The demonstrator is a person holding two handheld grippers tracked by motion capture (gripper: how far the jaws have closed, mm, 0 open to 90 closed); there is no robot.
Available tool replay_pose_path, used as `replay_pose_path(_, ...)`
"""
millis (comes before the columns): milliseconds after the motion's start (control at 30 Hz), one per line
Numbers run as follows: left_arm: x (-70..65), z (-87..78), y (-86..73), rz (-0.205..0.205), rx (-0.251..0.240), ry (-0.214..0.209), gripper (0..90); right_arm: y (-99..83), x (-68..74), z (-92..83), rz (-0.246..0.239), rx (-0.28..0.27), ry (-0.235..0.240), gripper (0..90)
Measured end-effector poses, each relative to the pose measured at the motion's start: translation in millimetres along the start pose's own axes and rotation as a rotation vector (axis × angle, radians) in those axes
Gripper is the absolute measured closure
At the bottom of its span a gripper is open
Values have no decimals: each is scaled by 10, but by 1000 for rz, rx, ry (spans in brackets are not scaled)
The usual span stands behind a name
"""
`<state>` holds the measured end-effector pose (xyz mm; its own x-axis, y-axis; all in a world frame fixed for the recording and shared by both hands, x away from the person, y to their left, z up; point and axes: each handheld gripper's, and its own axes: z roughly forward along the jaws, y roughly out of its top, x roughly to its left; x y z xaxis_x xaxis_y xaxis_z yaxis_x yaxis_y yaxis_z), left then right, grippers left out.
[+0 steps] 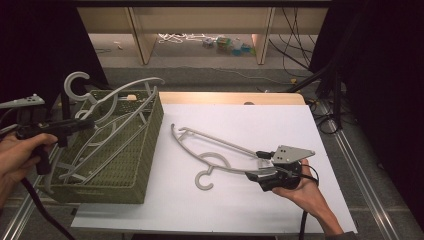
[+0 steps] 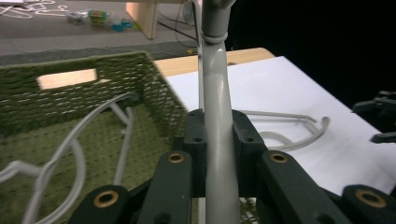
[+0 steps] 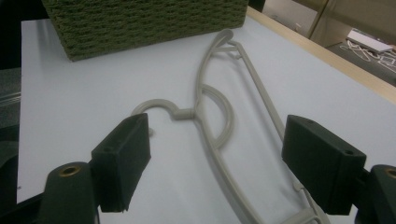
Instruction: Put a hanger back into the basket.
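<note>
My left gripper (image 1: 89, 123) is shut on a grey plastic hanger (image 1: 125, 89) and holds it above the green woven basket (image 1: 145, 150). In the left gripper view the hanger's neck (image 2: 215, 93) stands clamped between the pads of the left gripper (image 2: 217, 128). A second grey hanger (image 1: 220, 145) lies flat on the white table top (image 1: 240, 205). My right gripper (image 1: 260, 162) is open at that hanger's right end. In the right gripper view the lying hanger (image 3: 219, 116) runs between the wide-apart jaws of the right gripper (image 3: 219, 156), and the pads do not press on it.
More grey hangers (image 1: 95, 150) lie inside the basket, also seen in the left gripper view (image 2: 74, 140). The basket (image 3: 140, 23) stands at the table's left side. A wooden strip (image 1: 225, 97) borders the far edge. Cables and small items lie on the floor beyond.
</note>
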<state>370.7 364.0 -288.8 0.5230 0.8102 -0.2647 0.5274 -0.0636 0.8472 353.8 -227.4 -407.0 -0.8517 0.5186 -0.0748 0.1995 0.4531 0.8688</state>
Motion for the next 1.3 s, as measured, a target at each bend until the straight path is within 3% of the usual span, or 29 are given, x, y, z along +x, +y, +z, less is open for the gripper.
replay_pose_path(233,294,64,-73,-8,38,27,793,-2,0,3,1,-5,2,245)
replay_pose_path(467,477,165,-145,-10,71,56,792,-1,-8,-8,2,7,11,245)
replay_pose_path(767,552,357,-206,3,124,68,792,-6,-8,-6,4,-1,2,245)
replay_pose_path(933,565,447,-232,24,196,88,792,-9,-6,-4,1,0,6,245)
replay_pose_path(1300,585,502,-167,46,236,93,792,-11,-20,-5,-2,12,14,245)
